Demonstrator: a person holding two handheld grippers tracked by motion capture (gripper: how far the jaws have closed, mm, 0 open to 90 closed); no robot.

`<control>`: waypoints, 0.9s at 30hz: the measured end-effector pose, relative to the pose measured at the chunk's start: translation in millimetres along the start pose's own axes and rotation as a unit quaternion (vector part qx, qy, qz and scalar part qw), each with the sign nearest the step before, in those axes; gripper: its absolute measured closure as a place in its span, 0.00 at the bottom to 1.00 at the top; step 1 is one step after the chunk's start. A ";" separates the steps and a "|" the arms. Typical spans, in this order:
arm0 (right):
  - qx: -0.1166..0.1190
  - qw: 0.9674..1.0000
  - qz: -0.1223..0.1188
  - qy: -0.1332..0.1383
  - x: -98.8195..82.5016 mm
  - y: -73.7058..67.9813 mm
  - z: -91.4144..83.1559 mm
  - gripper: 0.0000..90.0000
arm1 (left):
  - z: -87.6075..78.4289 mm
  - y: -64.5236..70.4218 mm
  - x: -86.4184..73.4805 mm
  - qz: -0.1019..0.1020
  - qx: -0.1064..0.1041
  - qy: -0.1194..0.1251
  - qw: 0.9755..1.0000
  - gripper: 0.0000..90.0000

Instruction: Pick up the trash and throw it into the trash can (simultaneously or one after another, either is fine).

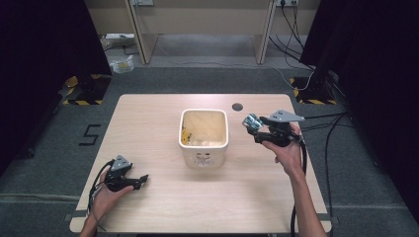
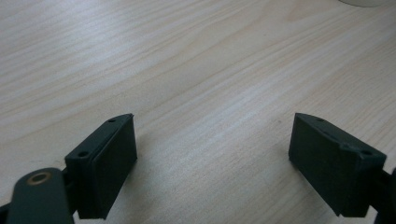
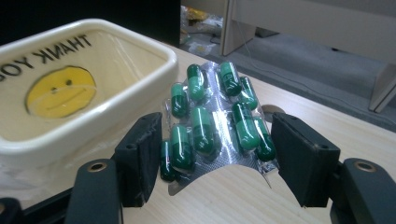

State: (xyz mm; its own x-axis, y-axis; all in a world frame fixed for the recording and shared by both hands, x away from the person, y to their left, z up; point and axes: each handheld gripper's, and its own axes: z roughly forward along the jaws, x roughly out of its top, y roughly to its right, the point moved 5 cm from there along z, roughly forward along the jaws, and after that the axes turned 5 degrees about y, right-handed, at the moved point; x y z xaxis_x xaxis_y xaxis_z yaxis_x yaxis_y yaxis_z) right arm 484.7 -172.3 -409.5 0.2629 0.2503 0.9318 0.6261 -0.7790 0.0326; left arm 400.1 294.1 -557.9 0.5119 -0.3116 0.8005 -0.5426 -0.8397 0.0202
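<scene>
A blister pack of green capsules (image 3: 215,123) is pinched, bowed, between the jaws of my right gripper (image 3: 217,154). In the high view that gripper (image 1: 257,127) holds the blister pack (image 1: 251,121) above the table, just right of a cream square bin (image 1: 203,148). The bin (image 3: 93,116) is lined with clear plastic that carries a yellow smiley face and "THANK YOU" lettering. My left gripper (image 1: 143,178) rests low at the front left of the table (image 1: 247,197), well away from the bin. In its own view the left gripper (image 2: 212,163) is open over bare wood, holding nothing.
A small round hole (image 1: 237,106) sits in the tabletop behind the right gripper. Cables trail off the table's right side. Beyond the far edge are desk legs, floor clutter and black stands on the grey floor.
</scene>
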 end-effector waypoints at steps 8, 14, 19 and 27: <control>0.022 1.000 -0.015 0.012 23.2 -18.5 -5.4 0.40 | 0.0 0.0 0.0 0.000 0.000 0.000 1.000 0.16; 0.043 0.999 -0.030 0.015 34.5 -36.1 -0.3 0.40 | -0.1 -0.2 0.0 0.001 0.000 -0.001 1.000 0.16; 0.053 0.998 -0.039 0.015 42.0 -47.4 7.5 0.40 | -0.2 -0.3 -0.1 0.002 0.000 -0.001 1.000 0.16; 0.078 0.996 -0.047 0.006 49.3 -68.0 26.1 0.40 | 0.0 0.0 0.0 0.000 0.000 0.000 1.000 0.16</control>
State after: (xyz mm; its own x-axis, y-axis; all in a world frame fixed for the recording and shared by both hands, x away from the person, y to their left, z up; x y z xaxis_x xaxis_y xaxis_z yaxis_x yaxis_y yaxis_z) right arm 474.3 -91.9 -375.2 0.1888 0.3103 0.9317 0.7543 -0.6533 0.0648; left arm 400.1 294.1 -557.9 0.5112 -0.3121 0.8008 -0.5432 -0.8394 0.0195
